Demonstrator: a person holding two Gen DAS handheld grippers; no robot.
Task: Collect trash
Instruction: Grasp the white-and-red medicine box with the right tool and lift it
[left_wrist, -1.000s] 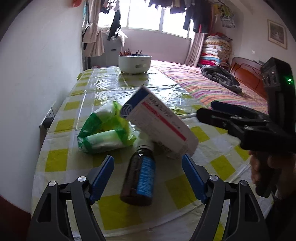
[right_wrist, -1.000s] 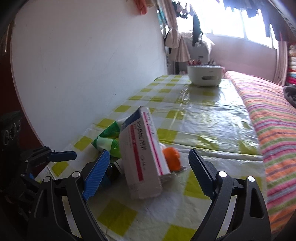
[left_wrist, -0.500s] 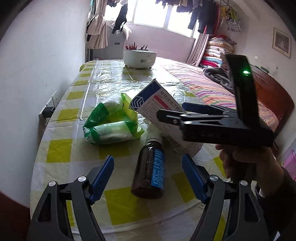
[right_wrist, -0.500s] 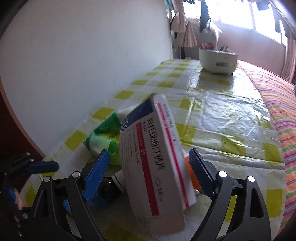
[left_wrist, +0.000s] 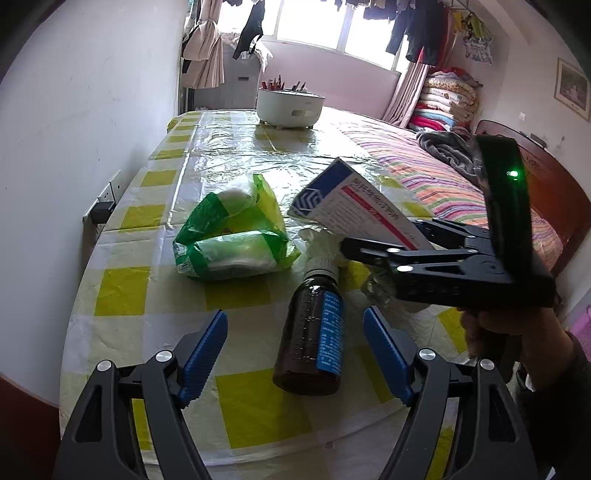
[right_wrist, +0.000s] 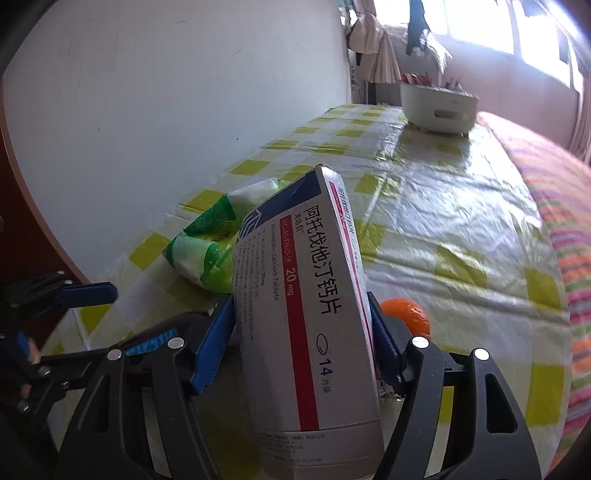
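My left gripper (left_wrist: 295, 350) stands wide open above a smooth brown bottle (left_wrist: 314, 339) lying on the glossy checked tablecloth (left_wrist: 122, 284), neck pointing away. My right gripper (right_wrist: 301, 339) has just been closing on the flat cardboard medicine box (right_wrist: 306, 314), long axis tilted up and away; only its view shows an orange (right_wrist: 410, 314) behind

A table (left_wrist: 122, 280) under a yellow-and-white checked plastic cloth fills the middle of the left wrist frame. On it lie a green-and-white plastic bag (left_wrist: 232, 236) at centre, a brown bottle (left_wrist: 314, 339) on its side lower right of that, and a white pot (left_wrist: 290, 107) at upper centre.
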